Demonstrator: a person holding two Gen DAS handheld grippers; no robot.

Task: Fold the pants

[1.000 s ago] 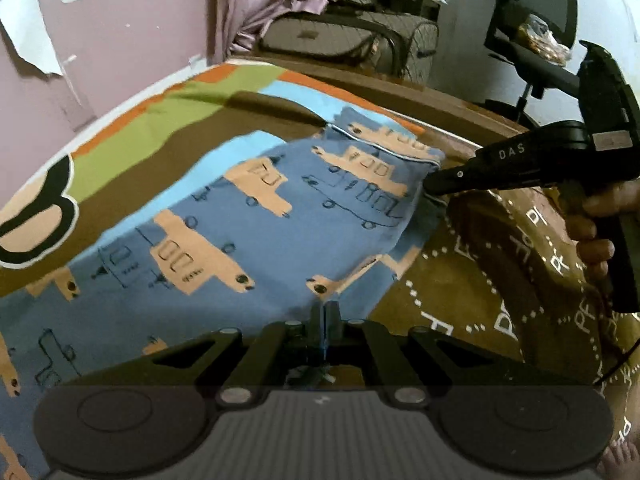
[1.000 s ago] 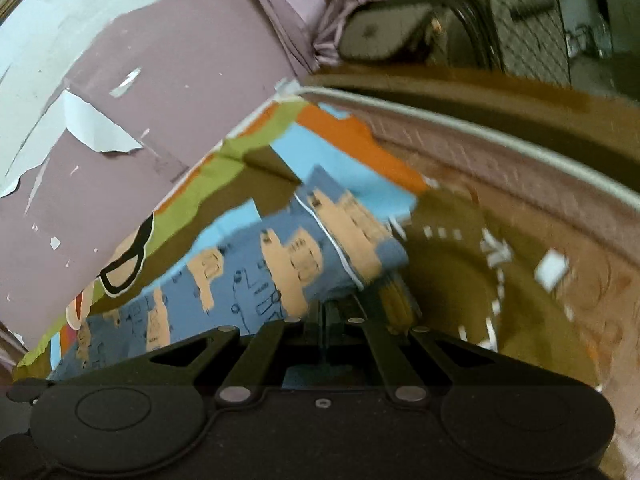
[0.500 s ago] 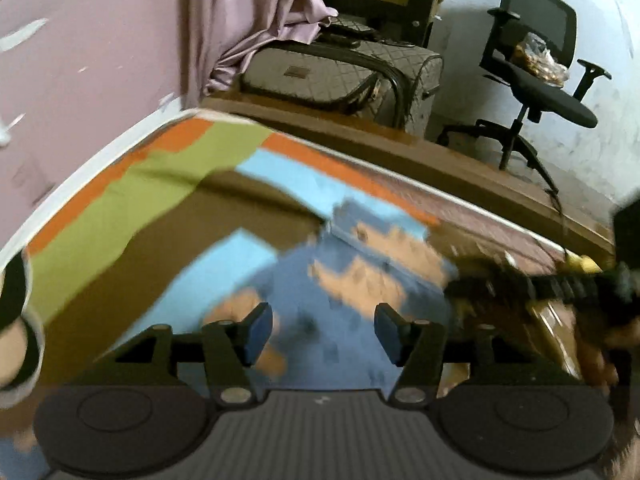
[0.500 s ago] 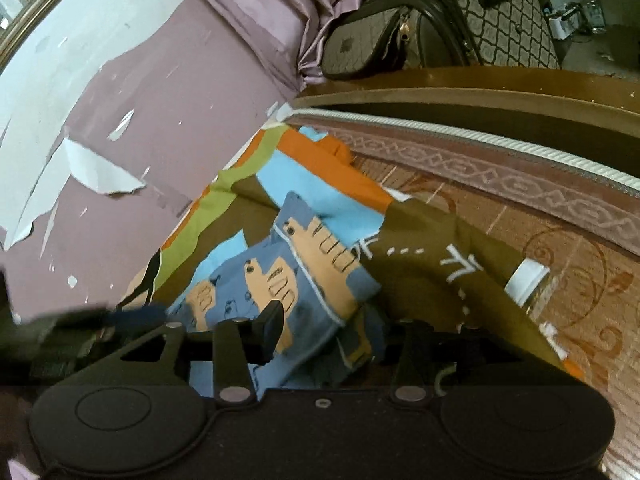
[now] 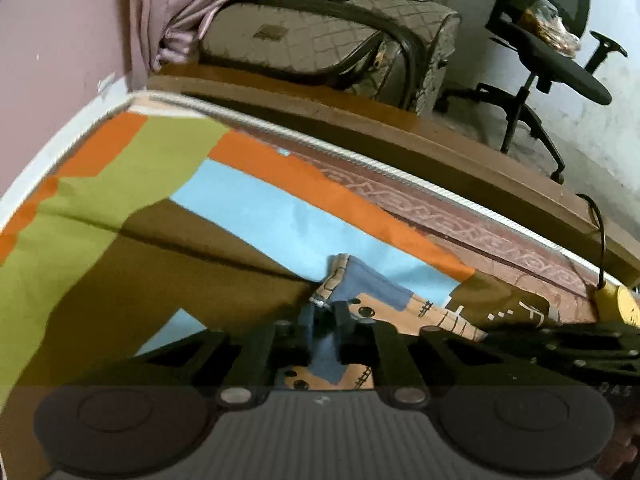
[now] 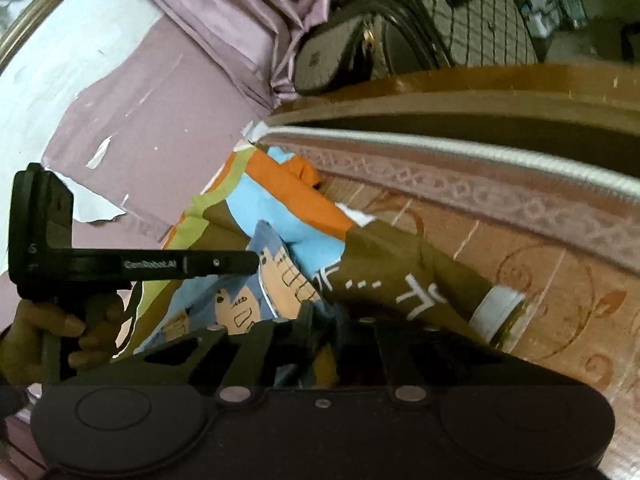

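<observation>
Pants: the blue pants [image 5: 374, 292] with tan vehicle prints lie bunched on the striped bedsheet [image 5: 120, 184], close to the sheet's orange edge band and the bare mattress border [image 5: 480, 236] beyond it.
Pants from the right wrist: the same blue printed cloth [image 6: 256, 292] lies beside a brown cloth with white lettering [image 6: 400, 276], which overlaps the sheet's edge.
Left gripper: the left gripper [image 5: 325, 320] is closing, its fingers nearly together, with a fold of the blue cloth pinched between the pads at the pants' near edge.
Right gripper: the right gripper [image 6: 320, 328] is closing too, fingers almost together, with blue cloth between them where the pants meet the brown cloth; that spot is dark.
Left gripper from the right wrist: its black body [image 6: 140, 266] reaches in level from the left to the pants' far side, held by a hand [image 6: 60, 332].
Sheet: bands of green, orange, light blue and brown surround the pants.
Beyond the mattress border from the pants: a wooden bed frame [image 5: 360, 112], then a quilted grey bag [image 5: 320, 36] under a mauve curtain [image 5: 224, 0].
Further off: a black office chair [image 5: 552, 56] stands on the floor by a pale wall.
</observation>
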